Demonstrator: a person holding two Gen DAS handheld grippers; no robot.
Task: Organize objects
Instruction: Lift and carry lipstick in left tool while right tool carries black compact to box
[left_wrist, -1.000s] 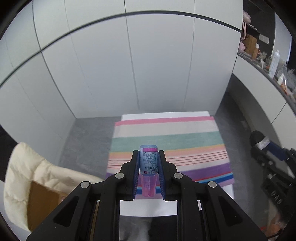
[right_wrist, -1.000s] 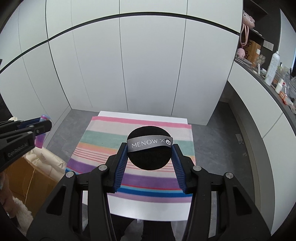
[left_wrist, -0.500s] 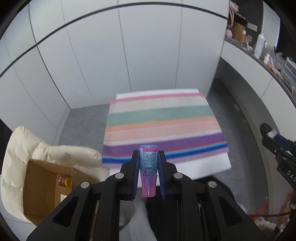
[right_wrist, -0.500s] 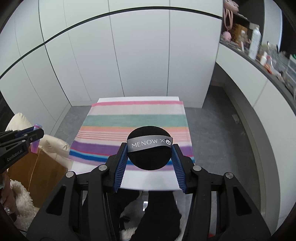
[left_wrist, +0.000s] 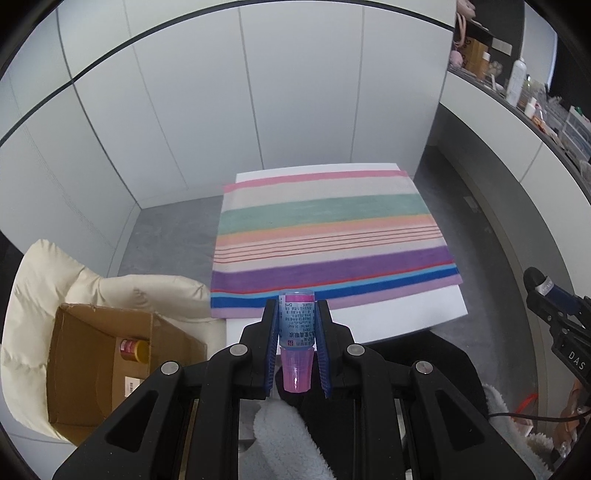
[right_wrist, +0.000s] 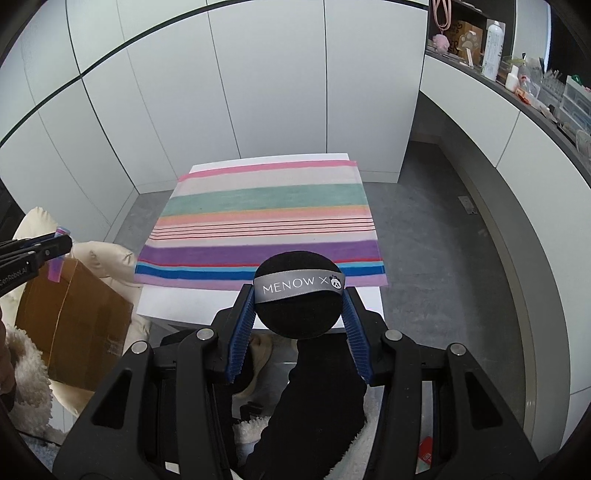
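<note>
Item one: we are pinching a small blue-labelled bottle with a translucent pink cap (left_wrist: 295, 332) in the left hand-held gripper (left_wrist: 295, 325), its blue pads (left_wrist: 271, 343) pressing the label from both sides, cap end toward the camera.

Item two: we are clamping a round black powder puff with a grey "MENOW" ribbon (right_wrist: 300, 299) in the right hand-held gripper (right_wrist: 300, 306), pads against its edges.

Both are hanging above the near edge of the white worktop (left_wrist: 406, 314) carrying a striped multicoloured towel (left_wrist: 325, 236). To the left, an open brown cardboard box (left_wrist: 85, 365) is sitting on a cream padded cushion (left_wrist: 44, 273).
</note>
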